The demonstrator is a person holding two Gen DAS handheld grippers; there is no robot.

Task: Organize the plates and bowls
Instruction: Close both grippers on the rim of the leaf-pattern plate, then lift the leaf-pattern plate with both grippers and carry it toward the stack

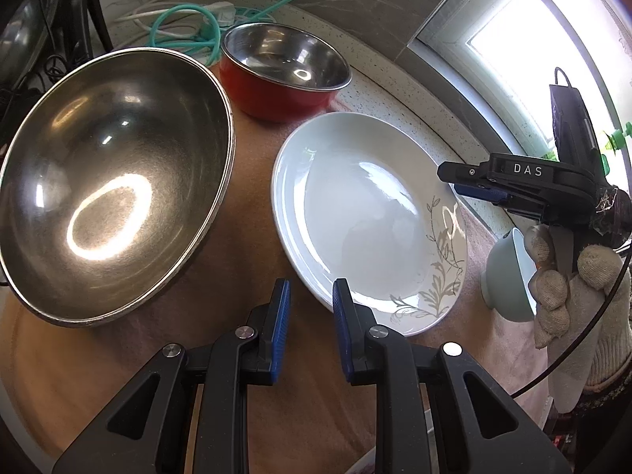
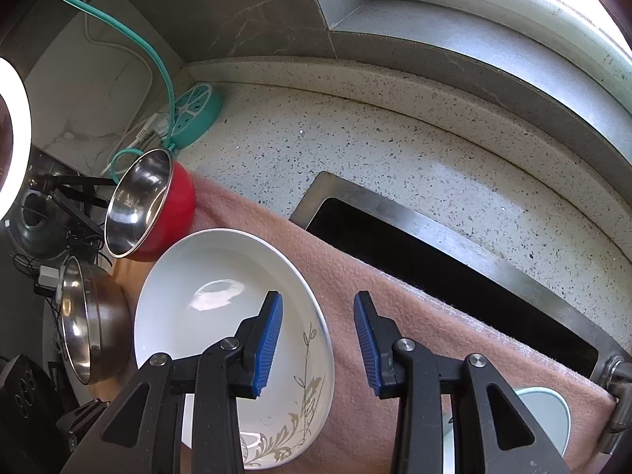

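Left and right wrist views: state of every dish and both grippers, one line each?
large steel bowl: upright, empty, on the wooden board.
red bowl: upright, empty.
white plate: flat on the pink cloth, empty.
pale green bowl: on the cloth beside the plate, partly hidden.
left gripper: open, holding nothing.
right gripper: open, above the plate's rim, holding nothing.

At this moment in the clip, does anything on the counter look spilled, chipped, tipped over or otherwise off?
Nothing stands out. The large steel bowl, red bowl and white plate sit upright, empty and unchipped. A small pale green bowl stands beside the plate. Only oddity: the pink cloth drapes over the sink edge, and cables lie loose behind.
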